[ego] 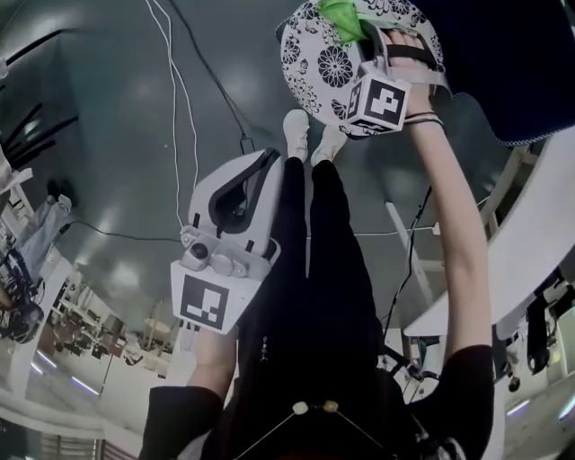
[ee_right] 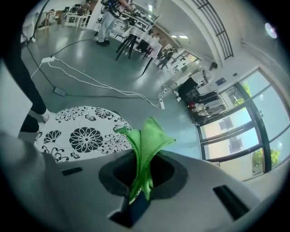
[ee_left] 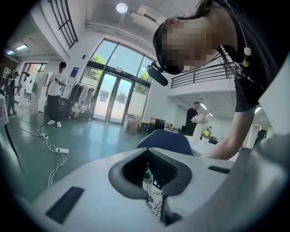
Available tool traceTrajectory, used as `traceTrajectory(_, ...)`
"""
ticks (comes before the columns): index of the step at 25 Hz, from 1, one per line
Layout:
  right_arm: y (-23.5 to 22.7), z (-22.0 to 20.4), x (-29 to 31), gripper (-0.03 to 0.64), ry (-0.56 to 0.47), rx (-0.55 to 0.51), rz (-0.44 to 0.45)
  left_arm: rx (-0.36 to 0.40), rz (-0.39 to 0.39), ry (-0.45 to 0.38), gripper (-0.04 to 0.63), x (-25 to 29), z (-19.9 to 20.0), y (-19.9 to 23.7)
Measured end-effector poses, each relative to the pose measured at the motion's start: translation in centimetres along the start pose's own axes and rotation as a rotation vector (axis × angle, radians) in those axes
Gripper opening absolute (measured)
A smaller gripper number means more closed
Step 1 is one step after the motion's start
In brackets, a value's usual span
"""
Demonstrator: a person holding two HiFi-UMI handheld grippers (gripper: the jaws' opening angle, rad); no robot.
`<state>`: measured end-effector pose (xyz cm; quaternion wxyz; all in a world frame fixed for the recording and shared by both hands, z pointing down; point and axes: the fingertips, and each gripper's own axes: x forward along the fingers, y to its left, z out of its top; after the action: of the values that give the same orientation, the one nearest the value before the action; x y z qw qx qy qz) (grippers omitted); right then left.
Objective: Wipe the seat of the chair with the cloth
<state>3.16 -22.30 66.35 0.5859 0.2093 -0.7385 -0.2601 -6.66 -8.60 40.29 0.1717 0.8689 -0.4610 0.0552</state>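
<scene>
The chair's round seat (ego: 314, 56), white with black flowers, lies at the top of the head view. Over it my right gripper (ego: 361, 31) is shut on a bright green cloth (ego: 341, 16). In the right gripper view the cloth (ee_right: 145, 140) sticks up out of the jaws in folds, with the seat (ee_right: 81, 136) just beyond and to the left; whether the cloth touches the seat I cannot tell. My left gripper (ego: 267, 159) hangs lower, away from the chair and over the floor, shut and with nothing in it.
The chair's dark blue back (ego: 503, 63) rises at the top right, beside a white table (ego: 539, 225). White cables (ego: 175, 108) run over the grey floor on the left. The person's white shoes (ego: 296, 130) stand close to the seat's edge.
</scene>
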Motion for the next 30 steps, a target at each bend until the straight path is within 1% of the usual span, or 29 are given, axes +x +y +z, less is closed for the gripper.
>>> traceTrajectory(2, 0.9, -0.1, 1.8, 0.052, 0.014, -0.04, 0.015, -0.002, 0.012, 0.012, 0.006, 0.0, -0.8, 0.7)
traceTrajectory(4, 1.7, -0.2, 3.5, 0.052, 0.027, -0.051, 0.032, -0.013, 0.022, 0.019, 0.006, -0.2, -1.5, 1.5)
traceTrajectory(9, 2.4, -0.9, 7.1, 0.052, 0.07, 0.009, 0.055, -0.029, 0.043, 0.035, 0.006, -0.5, -2.8, 3.2)
traceTrajectory(12, 3.7, -0.9, 8.1, 0.052, 0.087, 0.032, 0.09, -0.037, 0.045, 0.045, 0.006, -0.2, -3.4, 3.8)
traceTrajectory(18, 8.3, -0.1, 6.6, 0.052, 0.093, 0.01, 0.169, -0.055, 0.042, 0.05, 0.006, 0.6, -3.5, 4.4)
traceTrajectory(21, 11.0, 0.1, 5.2, 0.052, 0.093, 0.013, 0.21, -0.057, 0.027, 0.049, 0.006, 1.0, -3.4, 4.5)
traceTrajectory(24, 13.4, 0.7, 3.5, 0.052, 0.084, 0.017, 0.241, -0.062, 0.029, 0.052, 0.006, 1.2, -3.5, 4.8)
traceTrajectory(30, 19.3, 1.1, 0.8, 0.052, 0.066, 0.008, 0.312, -0.065, 0.026, 0.056, 0.006, 1.9, -4.4, 4.9)
